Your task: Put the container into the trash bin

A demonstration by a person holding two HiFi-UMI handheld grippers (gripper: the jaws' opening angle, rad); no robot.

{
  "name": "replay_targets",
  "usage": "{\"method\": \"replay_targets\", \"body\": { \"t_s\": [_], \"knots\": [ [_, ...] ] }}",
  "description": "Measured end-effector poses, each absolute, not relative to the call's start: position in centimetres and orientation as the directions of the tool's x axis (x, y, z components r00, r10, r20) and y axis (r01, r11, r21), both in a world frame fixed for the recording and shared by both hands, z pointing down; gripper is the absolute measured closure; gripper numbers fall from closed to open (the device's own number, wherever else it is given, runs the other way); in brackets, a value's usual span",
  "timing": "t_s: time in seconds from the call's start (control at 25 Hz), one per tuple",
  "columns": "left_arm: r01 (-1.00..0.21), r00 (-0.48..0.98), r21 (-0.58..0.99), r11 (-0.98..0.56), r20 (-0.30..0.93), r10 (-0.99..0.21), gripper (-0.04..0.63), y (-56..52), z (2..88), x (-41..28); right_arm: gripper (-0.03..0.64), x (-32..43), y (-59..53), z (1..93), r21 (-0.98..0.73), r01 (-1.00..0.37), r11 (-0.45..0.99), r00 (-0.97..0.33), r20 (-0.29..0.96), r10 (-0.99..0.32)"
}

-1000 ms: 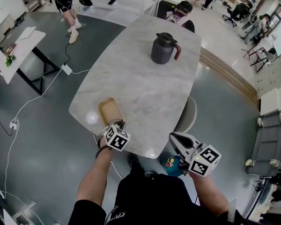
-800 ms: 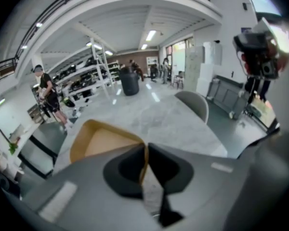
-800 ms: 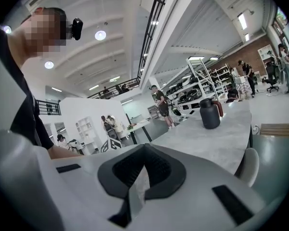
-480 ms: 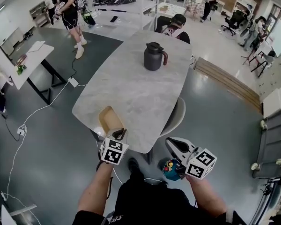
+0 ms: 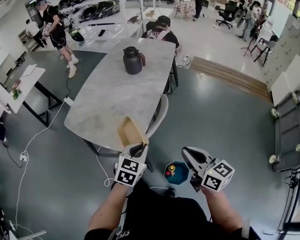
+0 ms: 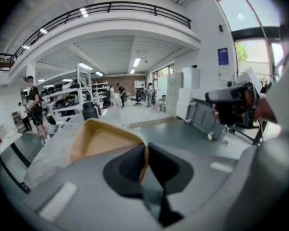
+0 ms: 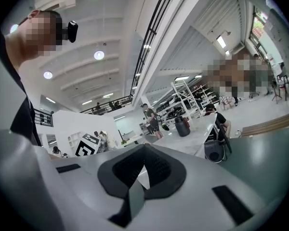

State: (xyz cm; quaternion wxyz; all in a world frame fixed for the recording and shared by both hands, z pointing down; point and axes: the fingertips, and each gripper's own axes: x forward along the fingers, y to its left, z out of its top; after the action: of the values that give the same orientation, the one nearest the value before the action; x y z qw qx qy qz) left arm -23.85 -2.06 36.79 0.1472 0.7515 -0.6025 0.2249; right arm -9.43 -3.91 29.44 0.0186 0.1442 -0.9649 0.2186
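Carrying step: the left gripper (image 5: 136, 147) has its jaws clamped on the rim of the tan container (image 5: 129, 132), which hangs in the air just off the near edge of the desk (image 5: 105, 99). The right gripper (image 5: 188, 153) is empty, jaws together. A teal tub (image 5: 176, 173) on the floor near it looks like the trash bin, so next the container should swing over it and be let go. The pale marble desk carries only a dark jug (image 5: 133, 60), and people sit and stand about the open workshop hall
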Motion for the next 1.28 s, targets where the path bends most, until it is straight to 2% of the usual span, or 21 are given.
{"method": "replay_targets", "body": {
  "t_s": [0.4, 0.68, 1.04, 1.28],
  "knots": [
    [-0.906, 0.351, -0.015, -0.423, 0.533, -0.770, 0.565, -5.1, 37.4, -12.3, 0.621, 1.3, -5.9, 30.5, -0.456, -0.442, 0.773, -0.886, 0.088, -0.455],
    [-0.859, 0.436, 0.026, -0.512, 0.563, -0.702, 0.565, -7.1, 39.7, -7.2, 0.621, 5.5, -6.7, 32.7, -0.485, -0.514, 0.707, -0.843, 0.138, -0.519],
    [-0.786, 0.530, 0.112, -0.608, 0.628, -0.570, 0.565, -8.6, 46.9, -2.9, 0.621, 8.0, -7.7, 39.2, -0.537, -0.579, 0.614, -0.804, 0.250, -0.540],
    [-0.720, 0.557, 0.159, -0.675, 0.713, -0.426, 0.565, -7.2, 54.1, -1.6, 0.621, 7.6, -7.4, 43.5, -0.584, -0.607, 0.539, -0.779, 0.302, -0.549]
  ]
}}
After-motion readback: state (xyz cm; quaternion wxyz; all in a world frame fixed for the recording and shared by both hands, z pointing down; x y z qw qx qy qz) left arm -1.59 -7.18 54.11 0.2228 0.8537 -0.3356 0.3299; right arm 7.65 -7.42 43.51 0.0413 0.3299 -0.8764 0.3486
